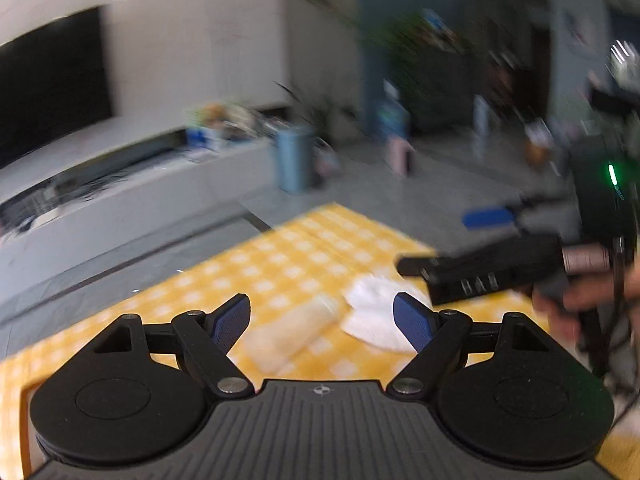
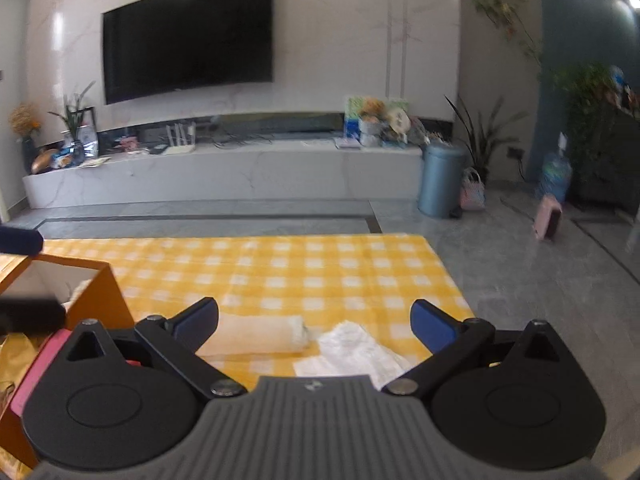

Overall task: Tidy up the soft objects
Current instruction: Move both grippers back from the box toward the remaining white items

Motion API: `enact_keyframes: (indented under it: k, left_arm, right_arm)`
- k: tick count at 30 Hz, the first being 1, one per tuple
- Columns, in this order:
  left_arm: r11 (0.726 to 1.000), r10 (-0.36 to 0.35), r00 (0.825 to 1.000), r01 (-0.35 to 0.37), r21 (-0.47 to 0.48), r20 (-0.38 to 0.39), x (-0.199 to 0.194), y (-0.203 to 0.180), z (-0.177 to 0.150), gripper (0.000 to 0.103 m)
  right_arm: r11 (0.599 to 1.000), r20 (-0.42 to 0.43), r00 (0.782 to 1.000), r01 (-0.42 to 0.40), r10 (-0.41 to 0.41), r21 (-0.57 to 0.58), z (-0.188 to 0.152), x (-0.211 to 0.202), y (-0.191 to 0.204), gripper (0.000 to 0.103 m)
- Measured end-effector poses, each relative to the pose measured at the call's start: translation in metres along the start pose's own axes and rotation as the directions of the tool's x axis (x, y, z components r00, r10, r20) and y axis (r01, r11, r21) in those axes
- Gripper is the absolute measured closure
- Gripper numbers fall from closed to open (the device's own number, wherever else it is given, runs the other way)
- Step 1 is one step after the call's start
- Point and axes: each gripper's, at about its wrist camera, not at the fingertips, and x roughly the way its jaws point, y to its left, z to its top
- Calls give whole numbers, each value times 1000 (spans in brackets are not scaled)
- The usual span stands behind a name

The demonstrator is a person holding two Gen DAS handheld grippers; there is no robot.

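We see two soft things on the yellow-and-white checked cloth (image 2: 280, 276) that covers the bench: one rolled towel (image 2: 256, 336), pale cream and lying on its side like a short log, and one white crumpled cloth (image 2: 352, 350), flatter and loosely folded, just beside the roll's end on its right. In the right wrist view both lie close in front of our right tool (image 2: 314, 322), whose blue-padded fingers are spread wide with nothing between the pads; the roll sits nearer the left finger, the white cloth toward the middle and right. In the left wrist view, which is blurred, the roll (image 1: 294, 330) lies between the fingers of our left tool (image 1: 322, 320), and the white cloth (image 1: 372, 308) reaches toward its right finger; this tool too stands spread, gripping nothing. The right tool (image 1: 476, 240) shows there as well, reaching in from the right edge above the white cloth, with a hand (image 1: 576, 304) on its handle. At the left of the right wrist view we count one orange box (image 2: 100, 304), open at the top, with something pale inside that we cannot make out, well to the left of the roll.
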Motion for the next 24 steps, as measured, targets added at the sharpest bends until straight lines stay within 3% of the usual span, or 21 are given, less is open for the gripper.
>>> enact_keyframes:
  k: [5, 10, 16, 21, 24]
  left_arm:
    - [977, -40, 999, 45, 207, -31, 54, -14, 7, 8]
    - [912, -20, 994, 62, 407, -106, 119, -17, 13, 8]
    - [870, 18, 956, 129, 476, -292, 195, -4, 3, 8]
    - [841, 51, 940, 142, 521, -338, 231, 5, -15, 8]
    - [841, 46, 934, 156, 518, -355, 247, 7, -20, 8]
  right_arm:
    - [999, -54, 998, 24, -22, 47, -7, 17, -18, 3]
    - [989, -81, 996, 50, -39, 141, -6, 41, -30, 3]
    - [978, -166, 984, 88, -57, 187, -14, 81, -46, 3]
    - [956, -219, 976, 73, -9, 283, -20, 108, -65, 3]
    - [955, -283, 959, 100, -17, 281, -30, 122, -70, 3]
